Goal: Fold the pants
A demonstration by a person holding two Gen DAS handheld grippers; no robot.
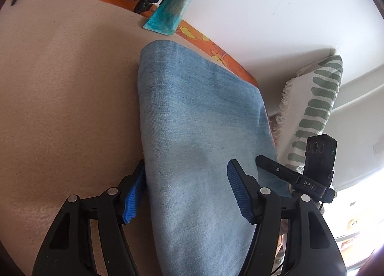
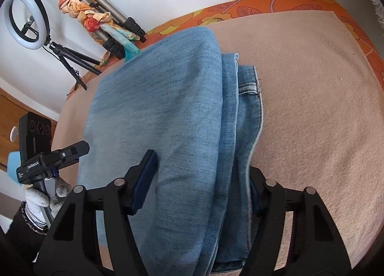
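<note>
Light blue denim pants point(image 1: 201, 117) lie folded in a stack on a beige blanket point(image 1: 67, 89). In the right wrist view the pants point(image 2: 163, 113) show several layers, with a hem and seam at their right side. My left gripper point(image 1: 187, 180) is wide open, its blue-padded fingers straddling the near end of the pants. My right gripper point(image 2: 201, 170) is also open around the near end of the stack; its right finger is partly hidden under the denim. The other gripper's body point(image 1: 316, 168) shows at the right of the left wrist view, and at the left of the right wrist view point(image 2: 48, 156).
The blanket point(image 2: 312, 108) covers an orange floral bed cover point(image 2: 264, 5). A ring light on a small tripod point(image 2: 26, 17) and a larger tripod with a colourful scarf point(image 2: 96, 14) stand by the white wall. A green-striped cushion point(image 1: 316, 98) lies beyond the bed edge.
</note>
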